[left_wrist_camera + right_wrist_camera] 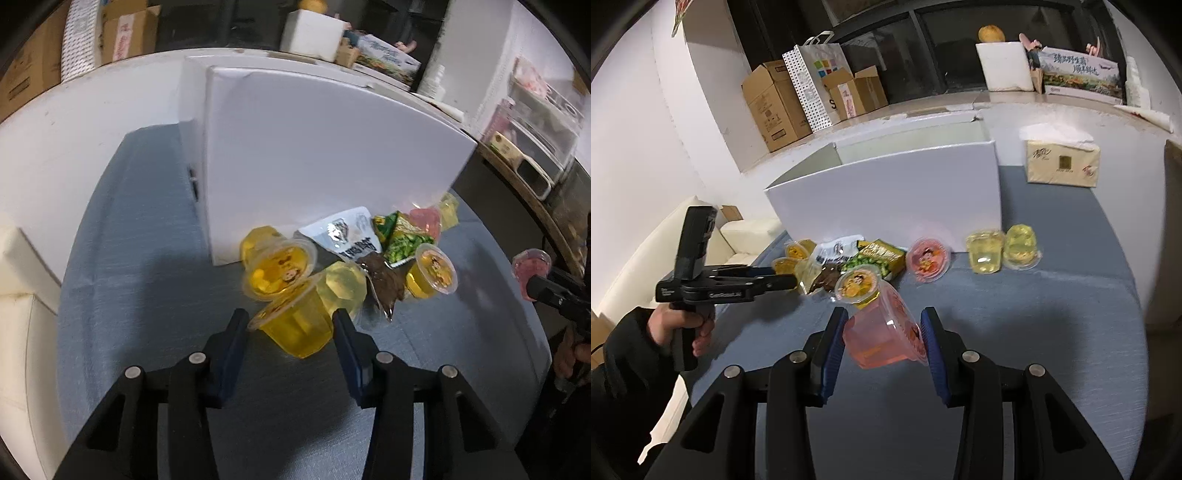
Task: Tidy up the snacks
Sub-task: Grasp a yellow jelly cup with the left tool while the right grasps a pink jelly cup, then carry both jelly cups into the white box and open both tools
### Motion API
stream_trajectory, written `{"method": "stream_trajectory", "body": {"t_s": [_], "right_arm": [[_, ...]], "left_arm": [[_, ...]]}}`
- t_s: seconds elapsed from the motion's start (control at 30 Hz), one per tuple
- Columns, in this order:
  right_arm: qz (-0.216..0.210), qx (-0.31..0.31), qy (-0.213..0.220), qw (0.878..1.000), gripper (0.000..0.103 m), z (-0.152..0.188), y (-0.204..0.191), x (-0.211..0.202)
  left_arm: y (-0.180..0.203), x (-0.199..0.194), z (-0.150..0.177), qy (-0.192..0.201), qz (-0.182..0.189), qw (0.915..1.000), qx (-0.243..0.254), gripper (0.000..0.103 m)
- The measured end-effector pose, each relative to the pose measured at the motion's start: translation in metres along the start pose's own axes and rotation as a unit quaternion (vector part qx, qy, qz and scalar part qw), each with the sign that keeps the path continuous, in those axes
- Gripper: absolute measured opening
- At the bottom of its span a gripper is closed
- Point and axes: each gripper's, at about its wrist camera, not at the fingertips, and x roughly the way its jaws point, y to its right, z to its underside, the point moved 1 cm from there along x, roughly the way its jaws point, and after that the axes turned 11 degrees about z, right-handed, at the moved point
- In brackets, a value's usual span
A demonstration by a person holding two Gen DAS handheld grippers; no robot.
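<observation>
A pile of snacks lies on the blue cloth in front of a white open box (886,184). My left gripper (290,321) is shut on a yellow jelly cup (295,325) lying on its side at the near edge of the pile. My right gripper (884,321) is shut on a pink jelly cup (882,336), tilted and held above the cloth; it also shows at the right edge of the left wrist view (530,267). Other yellow cups (279,271), a green pea packet (882,258), a white packet (343,236) and a brown packet (382,284) lie in the pile.
A second pink cup (929,260) and two pale yellow cups (984,251) sit against the box's front wall. A tissue pack (1062,164) lies at the back right. Cardboard boxes (775,103) and a paper bag stand on the ledge behind. A cream sofa (701,236) is at left.
</observation>
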Motion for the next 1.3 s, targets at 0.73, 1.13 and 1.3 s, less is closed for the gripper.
{"method": "stream_trajectory", "body": {"t_s": [0.73,1.13,1.3], "right_arm": [[-0.038,-0.018,0.049,0.998,0.044,-0.051,-0.029,-0.018],[0.003,-0.018,0.044,0.999,0.045,-0.184,-0.009,0.050],[0.041,0.021,0.031,0.998,0.103,-0.189,0.009,0.064]], "left_arm": [[0.070,-0.096,-0.048,0.146,0.032,0.9879,0.042,0.051],[0.012,-0.048,-0.156,0.129,-0.013,0.9915,0.015,0.055],[-0.004,-0.044,-0.149,0.133,-0.017,0.9909,-0.015,0.103]]}}
